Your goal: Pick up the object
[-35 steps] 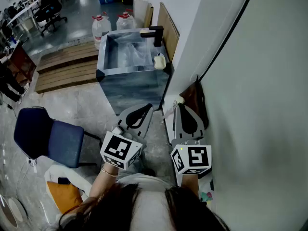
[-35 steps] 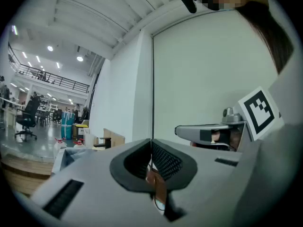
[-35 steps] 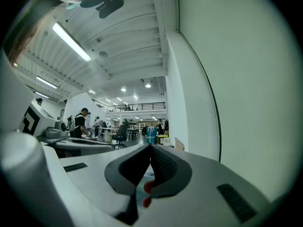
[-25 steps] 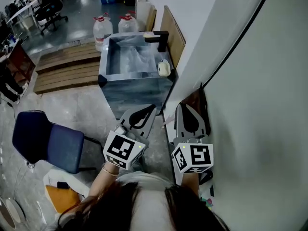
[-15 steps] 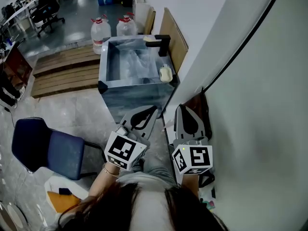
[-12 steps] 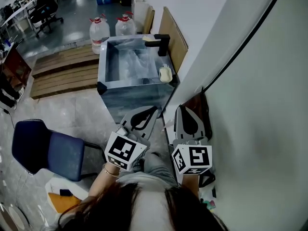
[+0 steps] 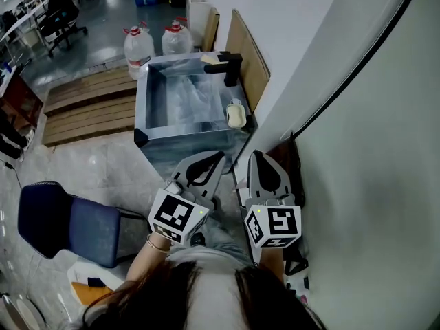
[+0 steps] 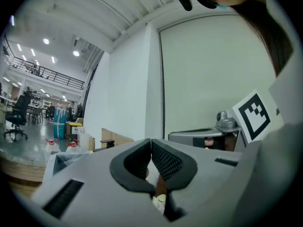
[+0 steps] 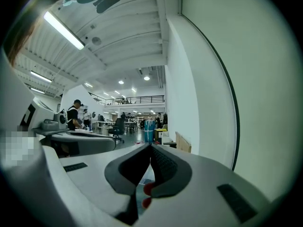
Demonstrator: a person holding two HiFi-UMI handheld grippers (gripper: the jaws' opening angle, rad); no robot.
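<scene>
Both of your claws are closed and empty. The left claw (image 7: 218,158) and the right claw (image 7: 264,155) sit side by side in the lower middle of the head view. Each gripper view shows its dark ribbed pads meeting at the tip, with nothing between them.

The task names no particular thing, so I take the object to be the small pale yellow oval bar (image 7: 236,114). It lies a little above the centre of the head view on the right rim of the square grey metal basin (image 7: 142,102), just below the black tap (image 7: 225,62). It is well apart from both claws, with the right claw the nearer one.

It looks like a bar of soap. Expect it to be light and stiff, with rounded edges and possibly a slick skin if it is damp. A rounded, slippery bar tends to squirt out of a pinch made near one end.

Open the claw wide before you reach it and come down from above. Set the pads flat on the two long sides at the bar's middle, across its narrow width, then close firmly without crushing. The rim it rests on looks narrow, so a sideways nudge could tip the bar into the basin or off the outer edge.
</scene>
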